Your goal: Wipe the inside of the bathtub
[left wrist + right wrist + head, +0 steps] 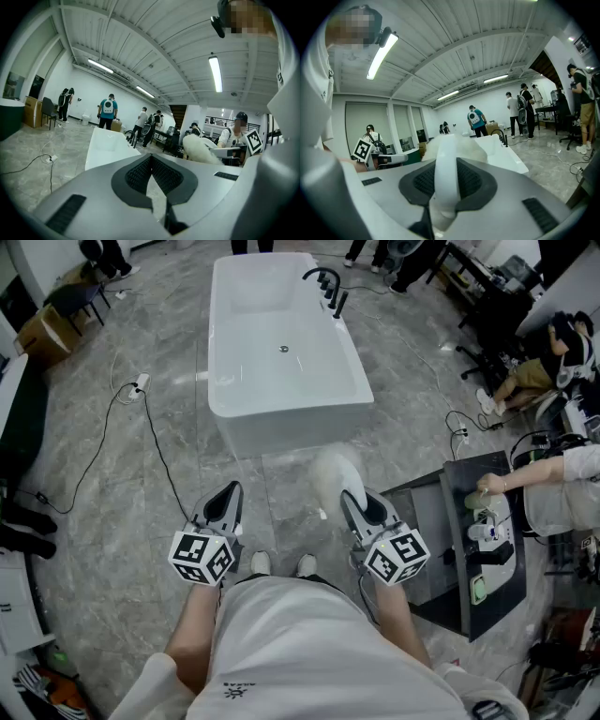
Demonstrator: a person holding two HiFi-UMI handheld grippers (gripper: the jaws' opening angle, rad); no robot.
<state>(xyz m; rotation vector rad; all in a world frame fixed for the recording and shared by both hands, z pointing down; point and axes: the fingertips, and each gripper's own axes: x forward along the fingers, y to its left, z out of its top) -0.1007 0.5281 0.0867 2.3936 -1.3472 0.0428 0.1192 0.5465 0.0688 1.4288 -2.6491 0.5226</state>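
Fluff on our duster [334,474] looked light and soft to us, best held by its stiff white handle [446,173], which our right tool [353,505] clamped, while our left tool [226,503] sat closed, empty, and the bathtub [221,390] stood farther off.

Left tool [229,497] closed; right tool [353,502] clamped
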